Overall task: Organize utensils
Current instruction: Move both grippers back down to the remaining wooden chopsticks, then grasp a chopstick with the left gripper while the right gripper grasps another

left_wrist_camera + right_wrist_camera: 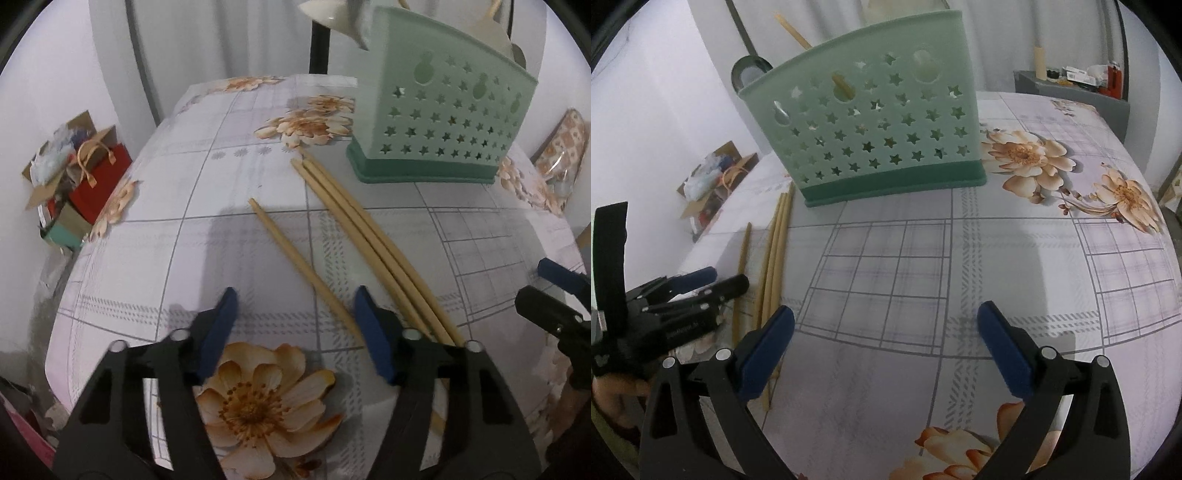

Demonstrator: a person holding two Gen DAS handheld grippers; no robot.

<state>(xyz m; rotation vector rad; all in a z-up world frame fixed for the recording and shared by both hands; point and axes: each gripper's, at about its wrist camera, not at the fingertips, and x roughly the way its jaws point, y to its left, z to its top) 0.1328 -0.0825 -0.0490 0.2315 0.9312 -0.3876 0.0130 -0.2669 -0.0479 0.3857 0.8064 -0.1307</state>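
Several wooden chopsticks [369, 236] lie on the flowered tablecloth, one [295, 258] apart to the left of the bundle; they also show in the right wrist view [774, 254]. A green star-holed utensil holder [439, 122] stands behind them, also seen in the right wrist view [871, 136], with a chopstick, a ladle and white utensils in it. My left gripper [295, 314] is open and empty, over the near end of the single chopstick. My right gripper [886, 332] is open and empty above bare cloth, right of the chopsticks.
The table [1034, 258] drops off at its left edge, where a box of bags and clutter [74, 177] sits below. A grey shelf with small items [1078, 85] stands at the back right. A patterned bag [561, 147] lies at the table's right.
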